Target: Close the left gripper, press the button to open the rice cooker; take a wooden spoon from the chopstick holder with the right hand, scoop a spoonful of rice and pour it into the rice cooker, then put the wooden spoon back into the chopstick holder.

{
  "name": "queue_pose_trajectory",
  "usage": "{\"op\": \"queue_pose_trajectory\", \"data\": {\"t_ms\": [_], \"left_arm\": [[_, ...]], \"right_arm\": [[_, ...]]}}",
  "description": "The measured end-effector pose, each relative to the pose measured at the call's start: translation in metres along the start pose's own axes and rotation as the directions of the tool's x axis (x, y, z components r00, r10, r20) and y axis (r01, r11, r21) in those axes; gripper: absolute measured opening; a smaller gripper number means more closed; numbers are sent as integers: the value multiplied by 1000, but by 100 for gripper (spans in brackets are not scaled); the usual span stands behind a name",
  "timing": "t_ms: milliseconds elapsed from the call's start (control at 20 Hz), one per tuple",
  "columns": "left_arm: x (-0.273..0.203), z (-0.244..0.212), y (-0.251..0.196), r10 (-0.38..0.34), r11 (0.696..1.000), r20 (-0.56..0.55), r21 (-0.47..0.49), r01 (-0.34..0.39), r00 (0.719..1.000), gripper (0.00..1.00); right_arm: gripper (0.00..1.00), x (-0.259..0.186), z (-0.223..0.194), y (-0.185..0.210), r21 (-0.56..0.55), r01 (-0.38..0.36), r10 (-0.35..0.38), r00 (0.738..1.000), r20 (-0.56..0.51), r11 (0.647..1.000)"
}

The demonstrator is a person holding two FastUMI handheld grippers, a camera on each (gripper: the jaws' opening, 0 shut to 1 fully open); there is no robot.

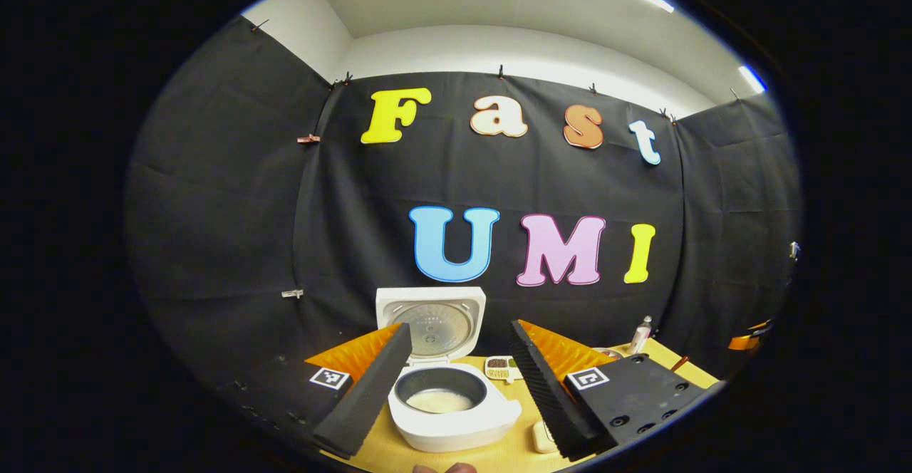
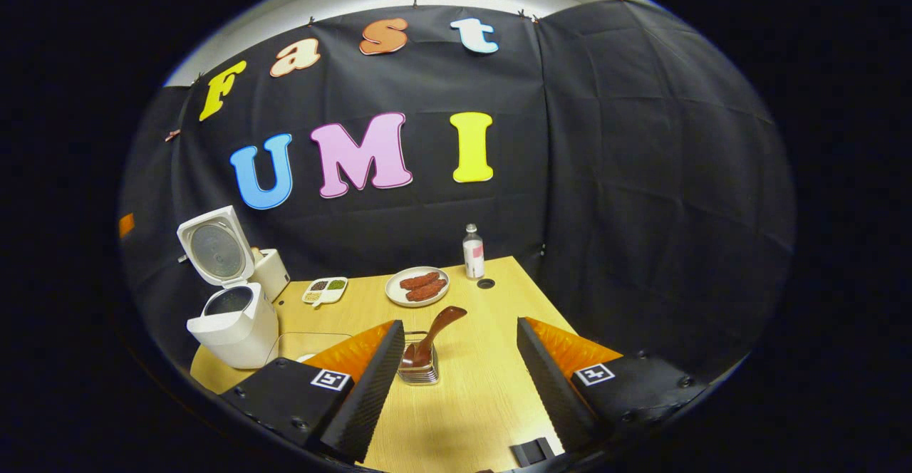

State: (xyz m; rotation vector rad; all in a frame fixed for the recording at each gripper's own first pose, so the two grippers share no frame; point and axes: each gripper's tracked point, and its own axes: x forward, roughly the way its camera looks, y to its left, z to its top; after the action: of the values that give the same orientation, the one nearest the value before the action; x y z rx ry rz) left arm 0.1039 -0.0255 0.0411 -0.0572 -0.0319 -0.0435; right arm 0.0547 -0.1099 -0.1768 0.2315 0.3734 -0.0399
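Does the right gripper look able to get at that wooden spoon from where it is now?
Probably yes. The right gripper is open and the spoon stands tilted in its holder just ahead, between the fingers' line. Bare table lies between; nothing blocks the way.

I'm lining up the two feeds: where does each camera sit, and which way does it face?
Left gripper view: rides the left claw, facing the open rice cooker near the booth wall; its own two fingers show, spread apart.
Right gripper view: rides the right claw, facing the wooden spoon standing in the chopstick holder; its fingers show, spread apart.
Shared: the rice cooker, the wooden table and the wall.
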Motion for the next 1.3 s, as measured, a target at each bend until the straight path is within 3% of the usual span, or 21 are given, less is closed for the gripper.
{"op": "queue_pose_trajectory", "data": {"t_ms": [200,450,600,750,1150,1300], "left_arm": [[36,21,16,17,998,34,-54,-15,999,95],[92,48,30,16,999,83,-43,-12,996,95],[130,51,42,24,995,73,-98,-17,997,95],[166,54,59,41,997,83,-74,-35,996,95],[276,-7,73,47,999,-41,14,-47,998,95],[315,-34,81,89,995,-86,52,-85,992,95]], "right_arm": [[98,-23,17,9,-62,26,-24,999,35,998],[98,-43,32,22,-68,56,-51,997,66,996],[98,-56,37,27,-89,81,-73,994,84,993],[98,-68,48,39,-75,95,-89,993,82,993],[98,-88,58,63,-35,108,-105,990,94,993],[98,-98,55,65,-47,121,-116,989,89,992]]}}
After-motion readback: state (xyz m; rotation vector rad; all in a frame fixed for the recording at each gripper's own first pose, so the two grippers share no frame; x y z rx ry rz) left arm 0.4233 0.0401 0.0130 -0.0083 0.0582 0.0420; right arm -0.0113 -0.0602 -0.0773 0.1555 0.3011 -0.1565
